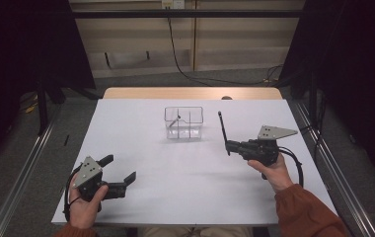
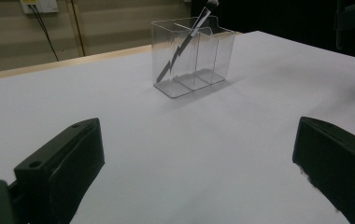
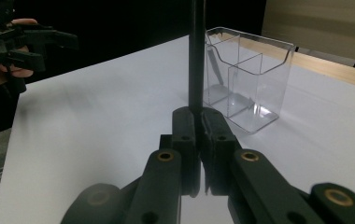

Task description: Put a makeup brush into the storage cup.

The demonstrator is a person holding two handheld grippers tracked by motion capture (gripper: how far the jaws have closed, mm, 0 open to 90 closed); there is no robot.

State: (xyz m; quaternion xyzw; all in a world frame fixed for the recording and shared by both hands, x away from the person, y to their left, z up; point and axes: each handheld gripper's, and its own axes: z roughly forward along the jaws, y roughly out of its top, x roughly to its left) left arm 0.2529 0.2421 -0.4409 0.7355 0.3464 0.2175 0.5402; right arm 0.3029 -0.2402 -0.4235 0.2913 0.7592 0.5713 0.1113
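Observation:
A clear plastic organizer [image 1: 183,122] with compartments stands at mid-table; it also appears in the left gripper view [image 2: 192,56] and the right gripper view [image 3: 248,79]. A thin grey pen [image 1: 175,121] [image 2: 185,42] leans inside its left compartment. My right gripper [image 1: 229,145] [image 3: 198,121] hovers to the right of the organizer, shut on a black pen [image 1: 222,127] [image 3: 196,56] that points toward the table's far side. My left gripper [image 1: 120,168] [image 2: 199,163] rests near the front left of the table, its jaws wide apart with nothing between them.
The white tabletop [image 1: 175,187] has a wooden strip [image 1: 190,93] along its far edge. Cables run over the floor behind it. In the right gripper view, the left gripper [image 3: 31,44] and the hand holding it show at the upper left.

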